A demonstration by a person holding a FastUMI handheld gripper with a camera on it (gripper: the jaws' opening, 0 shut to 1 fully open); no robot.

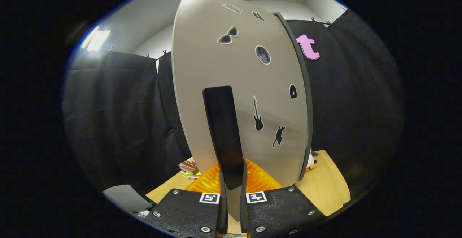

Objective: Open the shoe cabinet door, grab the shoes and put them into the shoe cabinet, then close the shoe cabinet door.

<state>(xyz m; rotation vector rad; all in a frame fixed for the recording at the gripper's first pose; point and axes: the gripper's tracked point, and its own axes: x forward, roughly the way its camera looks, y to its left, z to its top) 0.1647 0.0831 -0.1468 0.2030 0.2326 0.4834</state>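
Note:
The shoe cabinet's grey door stands upright right in front of me, dotted with small stickers such as sunglasses, a moon, a guitar and a cat. Its dark edge runs down the right side. A long black handle runs vertically down the door. My gripper is shut on the lower end of this handle, one finger on each side. The door hides the inside of the cabinet. A small white and dark bit, perhaps a shoe, peeks out low on the left beside my gripper body.
The cabinet rests on a light wooden surface. A short stack of books lies left of the door's foot. A small toy figure peeks from behind the door's right edge. A grey flat object lies low left.

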